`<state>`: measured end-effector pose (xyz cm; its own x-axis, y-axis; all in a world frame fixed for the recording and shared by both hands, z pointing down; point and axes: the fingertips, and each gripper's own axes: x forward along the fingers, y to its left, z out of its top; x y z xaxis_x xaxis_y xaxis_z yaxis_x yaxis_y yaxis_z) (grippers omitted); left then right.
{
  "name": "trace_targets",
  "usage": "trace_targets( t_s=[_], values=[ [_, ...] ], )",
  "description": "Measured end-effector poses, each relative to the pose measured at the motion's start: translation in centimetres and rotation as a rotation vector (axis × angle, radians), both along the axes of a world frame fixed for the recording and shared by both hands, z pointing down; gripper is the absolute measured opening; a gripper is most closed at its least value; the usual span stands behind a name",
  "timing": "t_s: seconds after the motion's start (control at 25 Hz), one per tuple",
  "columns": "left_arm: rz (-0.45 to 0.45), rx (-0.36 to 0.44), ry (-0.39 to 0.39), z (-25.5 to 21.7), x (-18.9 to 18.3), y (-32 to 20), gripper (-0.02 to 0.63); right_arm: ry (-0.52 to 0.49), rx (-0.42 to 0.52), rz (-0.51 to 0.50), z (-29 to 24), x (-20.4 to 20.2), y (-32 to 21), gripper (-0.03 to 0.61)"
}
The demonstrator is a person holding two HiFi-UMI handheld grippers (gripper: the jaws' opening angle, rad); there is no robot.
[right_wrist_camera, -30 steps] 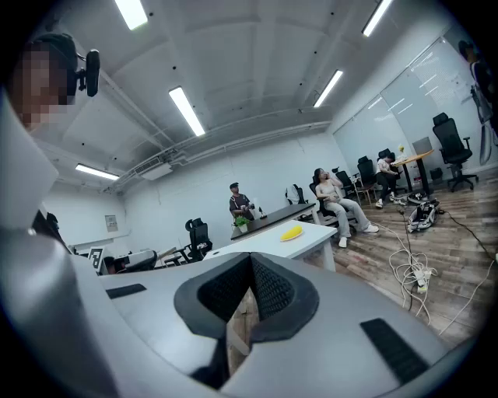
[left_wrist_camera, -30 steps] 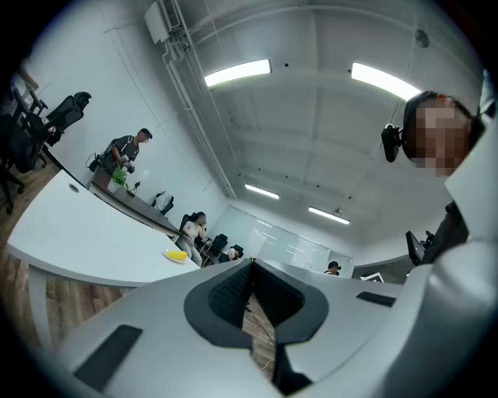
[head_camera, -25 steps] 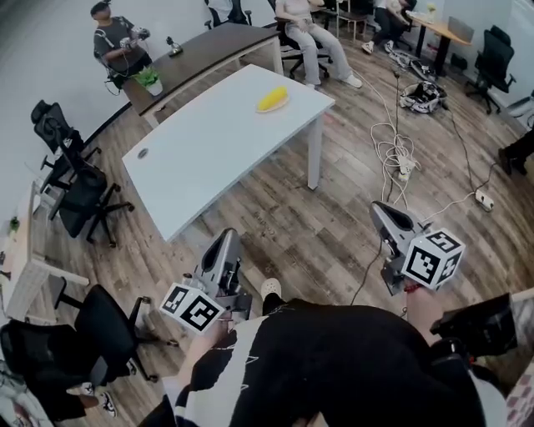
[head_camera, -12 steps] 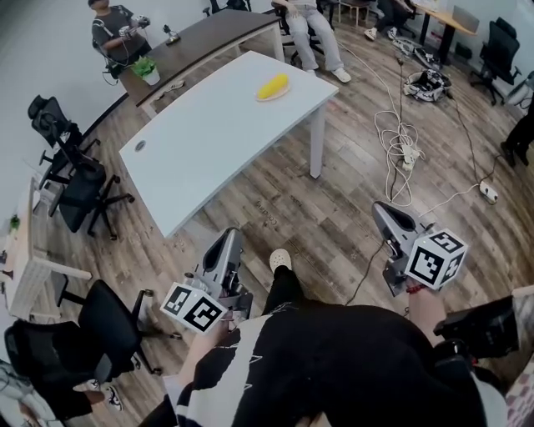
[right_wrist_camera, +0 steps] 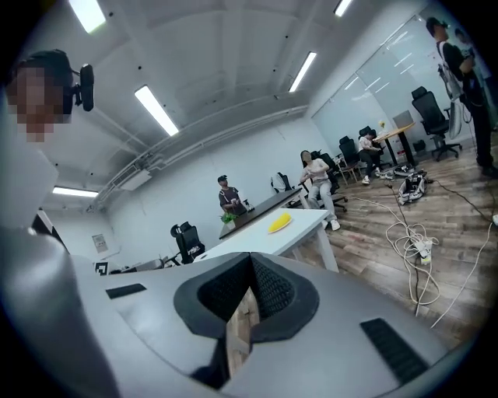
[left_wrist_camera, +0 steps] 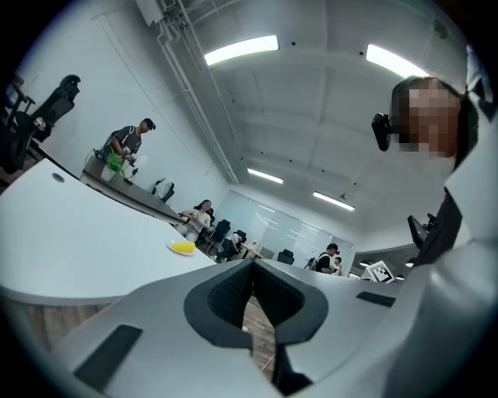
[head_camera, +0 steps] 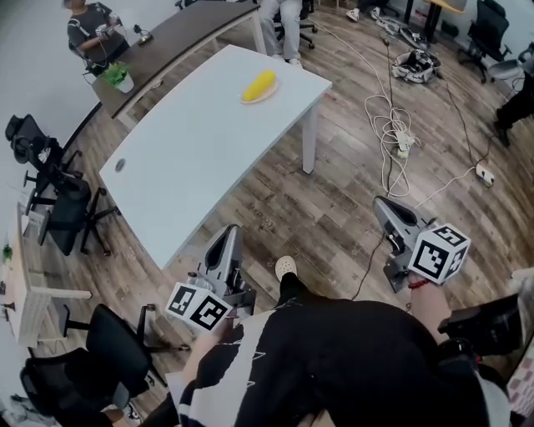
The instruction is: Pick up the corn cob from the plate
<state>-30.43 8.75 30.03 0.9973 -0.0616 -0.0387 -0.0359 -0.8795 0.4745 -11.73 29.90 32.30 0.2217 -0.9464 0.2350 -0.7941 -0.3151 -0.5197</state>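
A yellow corn cob lies on a small plate near the far end of a long white table; it also shows far off as the corn cob and the corn cob. My left gripper is held near my body, well short of the table's near end, its jaws shut with nothing between them. My right gripper hovers over the wooden floor to the right of the table, jaws shut and empty. Both point toward the table.
Black office chairs stand left of the table. A dark desk with a potted plant and a seated person lies beyond it. Cables and a power strip trail across the floor at right. Another person sits beyond the table.
The view has shifted forward: the table and corn have slid left and closer. Both grippers kept their hold near the body and stayed shut.
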Motion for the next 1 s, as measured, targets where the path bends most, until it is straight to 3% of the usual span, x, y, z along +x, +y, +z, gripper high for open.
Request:
trace_targets(
  t_s=[0.2, 0.44, 0.72, 1.0],
  values=[
    [0.109, 0.049, 0.017, -1.9, 4.0, -4.0, 0.015, -0.057, 0.074, 0.038, -1.6, 3.4, -5.5, 0.014],
    [0.122, 0.091, -0.002, -2.4, 7.1, -10.2, 0.015, -0.034, 0.086, 0.067, -2.8, 6.3, -11.1, 0.014],
    [0.142, 0.078, 0.012, -2.0, 9.1, -15.9, 0.015, -0.013, 0.088, 0.114, -3.3, 8.1, -15.8, 0.014],
    [0.162, 0.076, 0.026, -1.3, 10.4, -17.9, 0.015, 0.000, 0.052, 0.165, -2.2, 9.0, -16.7, 0.014]
  ],
)
